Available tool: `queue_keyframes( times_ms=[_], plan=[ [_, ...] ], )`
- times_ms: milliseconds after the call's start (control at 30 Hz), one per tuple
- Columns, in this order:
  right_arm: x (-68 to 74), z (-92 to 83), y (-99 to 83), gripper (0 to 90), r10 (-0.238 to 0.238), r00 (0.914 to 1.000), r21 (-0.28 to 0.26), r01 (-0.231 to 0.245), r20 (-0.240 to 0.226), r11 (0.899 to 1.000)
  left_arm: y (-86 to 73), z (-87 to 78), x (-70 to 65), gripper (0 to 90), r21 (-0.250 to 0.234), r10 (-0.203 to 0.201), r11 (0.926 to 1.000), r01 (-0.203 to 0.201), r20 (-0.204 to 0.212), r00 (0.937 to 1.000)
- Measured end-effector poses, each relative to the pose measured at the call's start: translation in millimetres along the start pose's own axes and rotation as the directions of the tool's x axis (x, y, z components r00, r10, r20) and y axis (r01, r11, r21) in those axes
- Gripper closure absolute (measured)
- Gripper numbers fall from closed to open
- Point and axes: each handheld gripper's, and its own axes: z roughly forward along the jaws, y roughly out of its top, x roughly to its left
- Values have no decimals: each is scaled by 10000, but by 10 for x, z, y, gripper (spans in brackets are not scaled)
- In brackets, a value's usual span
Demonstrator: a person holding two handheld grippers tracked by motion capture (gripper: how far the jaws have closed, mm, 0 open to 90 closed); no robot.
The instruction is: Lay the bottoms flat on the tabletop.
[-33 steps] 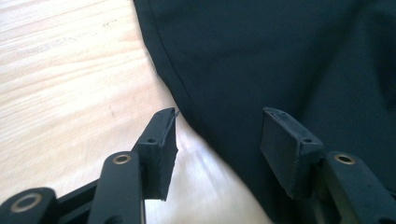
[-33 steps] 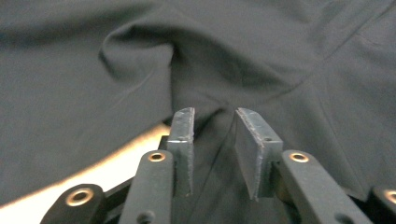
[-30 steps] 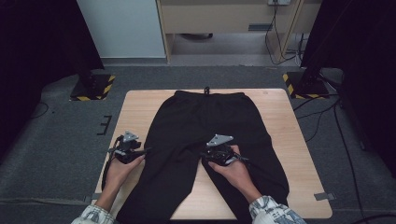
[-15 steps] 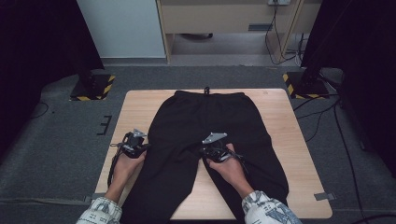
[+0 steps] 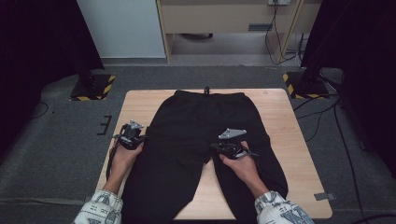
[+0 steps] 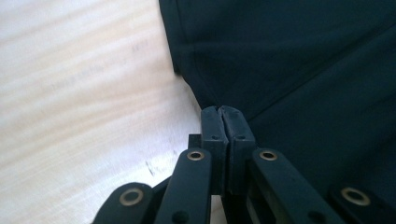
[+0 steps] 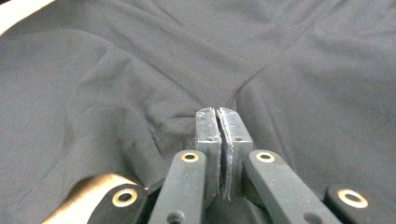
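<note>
Both claws are pinching the trousers (image 5: 205,126): left claw (image 6: 223,112) at 9 o'clock edge, right claw (image 7: 217,114) at crotch; thin folds risk slipping free.

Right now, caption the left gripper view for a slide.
Left hand-held gripper shut on the outer edge of black trousers on a wooden table.

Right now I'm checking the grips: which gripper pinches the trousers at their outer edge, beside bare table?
The left gripper: it is shut on the trousers at their side edge beside bare table. The right gripper pinches near the crotch.
</note>
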Motion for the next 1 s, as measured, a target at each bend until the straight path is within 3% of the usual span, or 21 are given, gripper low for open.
queue_keyframes(
  times_ms=[67,133,200,267,367,467,600,633,767,867,933,967,1000],
  plan=[
    [17,-6,-36,876,139,9996,0,-139,-237,9999,-55,45,7,868,216,-88,9997,83,236,9997],
    [43,-2,-53,876,155,9993,20,-154,-354,9999,-82,50,1,860,292,9,9996,-14,154,9999],
    [121,43,-65,869,-33,9981,18,34,-615,10000,-155,-20,-4,845,68,-230,9997,229,268,9994],
    [147,75,-57,852,-36,9980,6,36,-636,10000,-198,-67,-12,807,143,-306,9994,301,345,9989],
    [159,82,-45,713,79,9989,-17,-80,-455,10000,-275,-166,-46,700,-142,-205,9997,205,53,9998],
    [169,9,-40,547,-54,9999,-58,53,-161,10000,-317,-277,-100,533,-685,-286,9973,277,-124,9995],
    [169,-139,-67,437,-256,9994,-215,261,239,9994,-359,-391,-248,470,-941,31,9956,-27,49,10000],
    [136,-229,-114,391,-212,9988,-154,219,438,9996,-381,-407,-308,461,-961,207,9952,-194,130,9997],
    [20,-400,-279,352,-218,9941,103,209,1060,9997,-466,-385,-536,439,-767,813,9942,-759,702,9942],
    [-141,-534,-439,332,-128,9877,156,105,1561,9998,-482,-350,-587,412,-787,565,9958,-476,1148,9918],
    [-223,-573,-505,321,-58,9848,211,22,1737,9998,-482,-342,-598,401,-794,619,9954,-528,1165,9913],
    [-336,-600,-602,311,144,9806,335,-214,1957,9992,-478,-322,-622,393,-808,777,9944,-684,1181,9900],
    [-336,-600,-602,311,144,9806,335,-214,1957,9992,-478,-322,-622,385,-808,777,9944,-684,1181,9900]
  ],
)
